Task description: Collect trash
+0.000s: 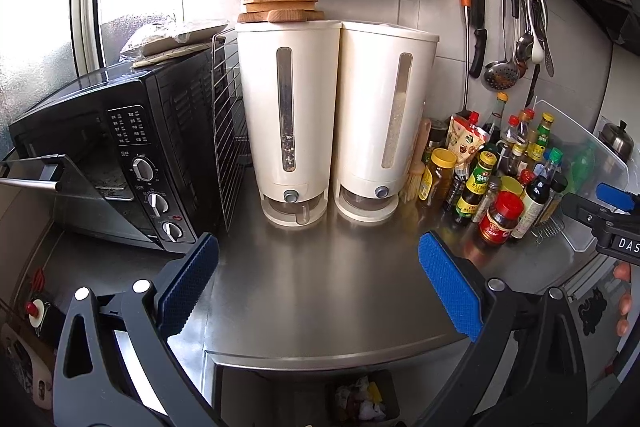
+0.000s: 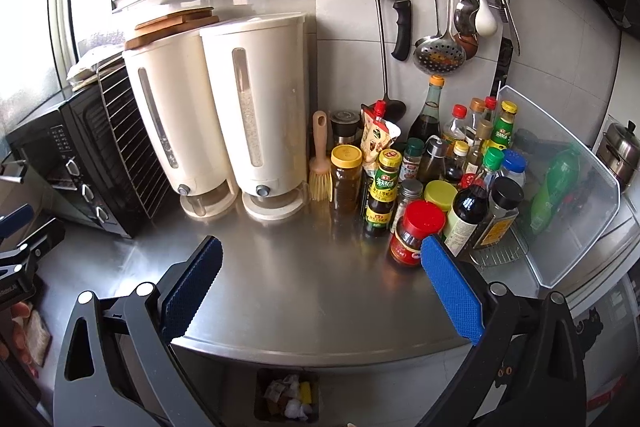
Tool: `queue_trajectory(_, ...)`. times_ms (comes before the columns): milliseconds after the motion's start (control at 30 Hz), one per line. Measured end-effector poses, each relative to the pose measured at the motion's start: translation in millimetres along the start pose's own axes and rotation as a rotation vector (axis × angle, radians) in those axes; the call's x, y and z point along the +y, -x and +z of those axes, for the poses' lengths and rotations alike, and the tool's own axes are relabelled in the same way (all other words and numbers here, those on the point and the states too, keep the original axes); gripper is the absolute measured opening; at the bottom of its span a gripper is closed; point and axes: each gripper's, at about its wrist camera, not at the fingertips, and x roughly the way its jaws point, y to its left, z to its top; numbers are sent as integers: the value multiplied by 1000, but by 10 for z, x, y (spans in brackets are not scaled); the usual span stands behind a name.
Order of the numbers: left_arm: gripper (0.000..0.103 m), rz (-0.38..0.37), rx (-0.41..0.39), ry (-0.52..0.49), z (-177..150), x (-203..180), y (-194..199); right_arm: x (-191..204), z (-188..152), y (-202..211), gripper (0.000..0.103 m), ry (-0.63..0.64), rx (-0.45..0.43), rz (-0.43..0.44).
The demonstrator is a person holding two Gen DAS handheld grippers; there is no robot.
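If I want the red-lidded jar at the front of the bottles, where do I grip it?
Grip the red-lidded jar by its wide red cap, coming from the open counter in front. It stands upright at the cluster's front edge; bottles crowd behind and to its right, so a rear approach looks blocked.

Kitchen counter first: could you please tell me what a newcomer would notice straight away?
Two tall cream dispensers stand side by side at the back of the steel counter, with crowded bottles to their right. A bin holding trash sits below the counter's front edge.
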Motion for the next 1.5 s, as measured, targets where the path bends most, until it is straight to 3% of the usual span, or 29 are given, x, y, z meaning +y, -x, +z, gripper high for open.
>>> queue_trajectory(1500,95,5,-22,10,40,36,-3,-26,64,-26,100,3,-16,-8)
